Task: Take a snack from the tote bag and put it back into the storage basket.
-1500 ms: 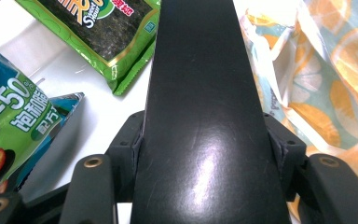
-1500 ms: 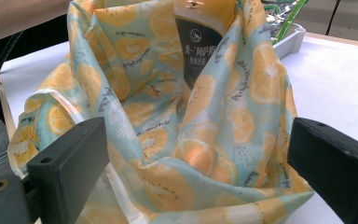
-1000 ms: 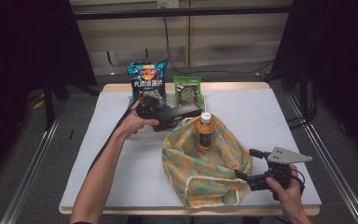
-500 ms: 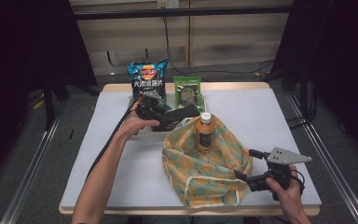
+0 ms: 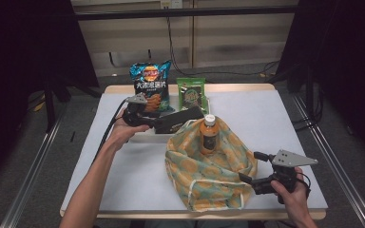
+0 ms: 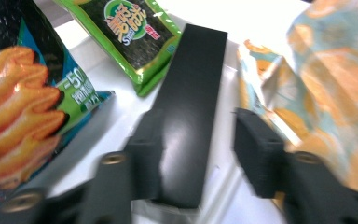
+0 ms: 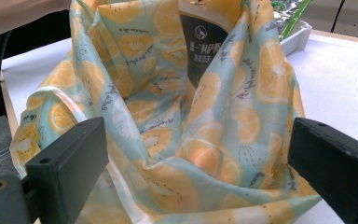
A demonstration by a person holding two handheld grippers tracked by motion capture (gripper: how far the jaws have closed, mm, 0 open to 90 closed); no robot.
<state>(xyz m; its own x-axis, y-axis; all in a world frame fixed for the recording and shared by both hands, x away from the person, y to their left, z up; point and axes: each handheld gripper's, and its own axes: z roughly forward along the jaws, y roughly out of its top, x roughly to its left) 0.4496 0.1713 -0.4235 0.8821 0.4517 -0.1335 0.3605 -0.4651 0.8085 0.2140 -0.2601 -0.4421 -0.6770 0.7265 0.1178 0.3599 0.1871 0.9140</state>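
While the left gripper (image 5: 164, 124) sits left of centre in the high view, its jaws have just been closing around a long black box (image 6: 191, 116). In the left gripper view, one pad (image 6: 144, 158) lies against the box's edge while the other (image 6: 256, 149) stands a little off it, so the grip looks narrow but not yet pressed home. The box lies in a white tray (image 5: 147, 137) with its far end pointing toward the fabric bag (image 5: 209, 175), probably so it can be lifted across into the bag.

The right gripper (image 5: 256, 168) is at the lower right of the high view, just beside the bag's edge. In the right gripper view its jaws stand wide, with the orange-printed cloth between them but untouched, likely ready to hold the mouth open. A bottle (image 5: 209, 135) already stands upright inside the bag, which keeps the cloth propped up.

A chip bag (image 5: 150, 88) and a green snack packet (image 5: 191, 94) lean at the tray's far end, at the upper centre of the high view. The box's near end is cut off behind the left jaws, the bottle's lower half is hidden by cloth, and the tray's rim is mostly covered.
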